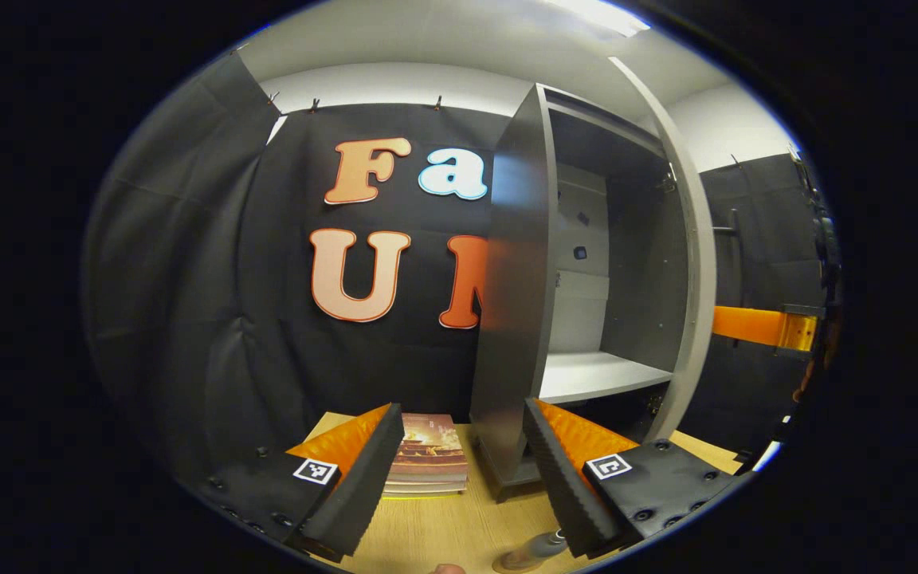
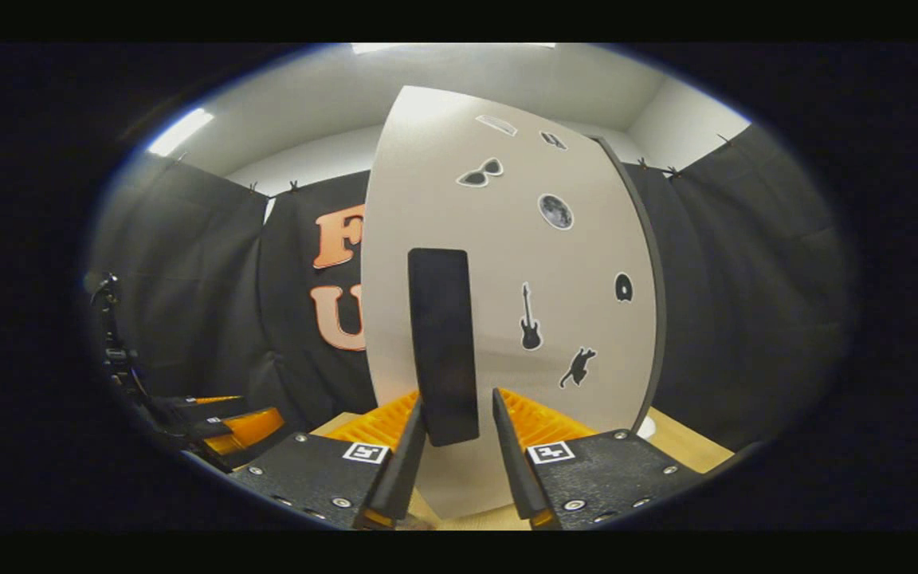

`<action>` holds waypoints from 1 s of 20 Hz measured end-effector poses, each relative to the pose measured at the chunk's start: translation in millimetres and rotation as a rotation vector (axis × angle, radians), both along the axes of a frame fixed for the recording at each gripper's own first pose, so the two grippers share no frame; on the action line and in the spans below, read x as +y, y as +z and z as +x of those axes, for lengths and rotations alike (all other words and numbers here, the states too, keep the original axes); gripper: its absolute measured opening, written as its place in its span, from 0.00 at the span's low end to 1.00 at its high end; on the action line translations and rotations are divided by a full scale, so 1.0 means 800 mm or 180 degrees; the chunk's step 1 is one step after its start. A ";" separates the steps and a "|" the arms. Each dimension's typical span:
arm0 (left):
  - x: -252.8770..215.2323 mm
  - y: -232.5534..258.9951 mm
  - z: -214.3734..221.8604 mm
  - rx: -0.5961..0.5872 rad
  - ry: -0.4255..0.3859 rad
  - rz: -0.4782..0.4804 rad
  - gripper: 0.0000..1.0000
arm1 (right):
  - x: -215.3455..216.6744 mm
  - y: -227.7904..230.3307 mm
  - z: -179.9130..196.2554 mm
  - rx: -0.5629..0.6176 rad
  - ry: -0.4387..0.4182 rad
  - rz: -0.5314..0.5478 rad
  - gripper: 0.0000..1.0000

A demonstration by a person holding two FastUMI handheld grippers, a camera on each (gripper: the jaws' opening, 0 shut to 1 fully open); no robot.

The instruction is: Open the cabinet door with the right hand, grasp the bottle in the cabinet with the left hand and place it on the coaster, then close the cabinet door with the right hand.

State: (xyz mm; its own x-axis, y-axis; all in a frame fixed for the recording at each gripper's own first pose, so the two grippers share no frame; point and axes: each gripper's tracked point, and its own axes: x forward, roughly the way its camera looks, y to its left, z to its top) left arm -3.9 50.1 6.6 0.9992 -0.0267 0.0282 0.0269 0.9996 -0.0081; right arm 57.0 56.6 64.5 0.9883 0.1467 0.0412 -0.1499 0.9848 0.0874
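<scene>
With the bottle (image 1: 535, 548) stood on the bench (image 1: 443, 530) below the released left gripper (image 1: 459, 470), the door (image 2: 507, 263) should be swung shut squarely by its handle (image 2: 443, 347), loosely straddled by the right gripper's (image 2: 459, 454) jaws.

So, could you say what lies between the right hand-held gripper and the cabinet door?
The door's dark handle, between that hand-held gripper's open fingers, in the right gripper view.

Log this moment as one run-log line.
door: open | cabinet shelf: bare | bottle: on table | left gripper: open | right gripper: open around door handle
</scene>
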 end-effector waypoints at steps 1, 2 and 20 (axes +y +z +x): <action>0.006 0.002 0.006 0.0006 -0.0029 0.0003 0.98 | 0.003 0.001 0.009 -0.0006 -0.0048 -0.0033 0.50; 0.010 0.003 0.010 0.0016 -0.0067 -0.0009 1.00 | 0.000 0.000 0.007 0.0012 -0.0089 -0.0051 0.53; 0.021 0.006 0.036 0.0066 0.0251 -0.0044 0.97 | 0.046 -0.018 0.138 0.0195 0.0111 0.0227 0.93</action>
State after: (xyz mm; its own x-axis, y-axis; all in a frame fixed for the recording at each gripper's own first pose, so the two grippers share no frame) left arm 24.6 66.7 11.4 0.9986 0.0524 0.0073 -0.0522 0.9984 -0.0218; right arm 167.4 93.7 49.8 0.9837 0.1799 -0.0078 -0.1761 0.9701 0.1671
